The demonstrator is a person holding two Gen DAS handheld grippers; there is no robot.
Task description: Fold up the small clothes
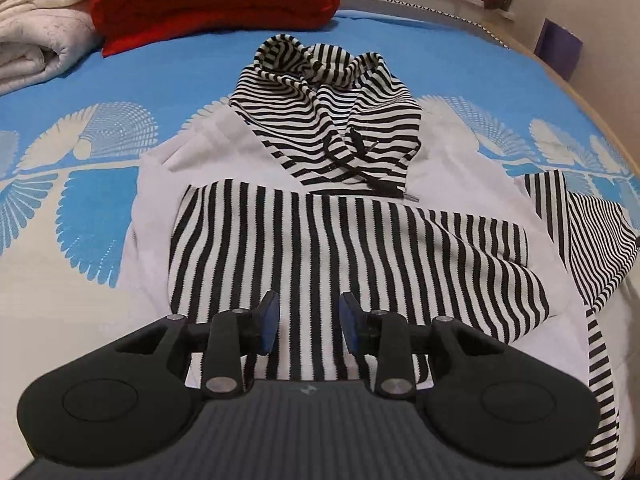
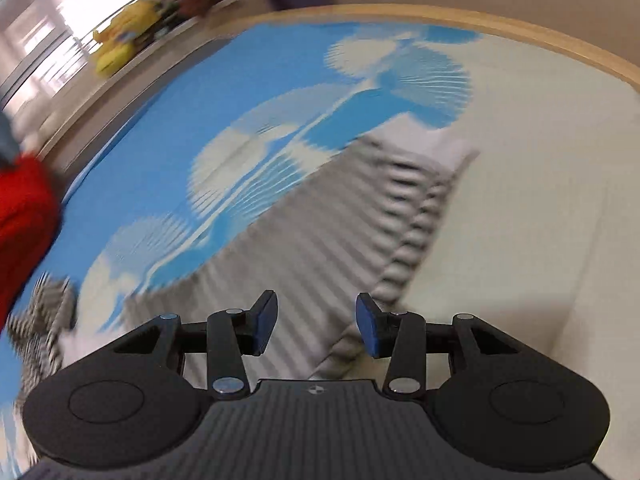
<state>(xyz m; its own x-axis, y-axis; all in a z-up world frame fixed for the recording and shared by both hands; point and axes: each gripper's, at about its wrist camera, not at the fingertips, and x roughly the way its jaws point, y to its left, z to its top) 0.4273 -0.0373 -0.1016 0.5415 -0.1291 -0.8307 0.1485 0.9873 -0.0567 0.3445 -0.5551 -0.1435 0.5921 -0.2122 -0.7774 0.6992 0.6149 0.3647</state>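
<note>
Left claw: blue pads stand apart with nothing between them, hovering over the garment. Directly beneath and just ahead of this claw lies a hooded top, white with black stripes, spread on the bed. A striped sleeve is folded across the white body panel, its stripes running away from the claw. Farther ahead, the striped hood is bunched, with a dark drawstring trailing over it. To the right of the claw, the other striped sleeve lies loose and partly rumpled, reaching toward the bed edge. The bedspread is blue with a white fan pattern. Beyond the hood, ahead and left, sit a red cushion and folded cream blankets.

Right claw: pads apart, nothing between them. This view is motion-blurred. Striped fabric passes beneath and ahead of the claw on the patterned bedspread; its edges cannot be resolved. A wooden bed frame bounds the far side.
</note>
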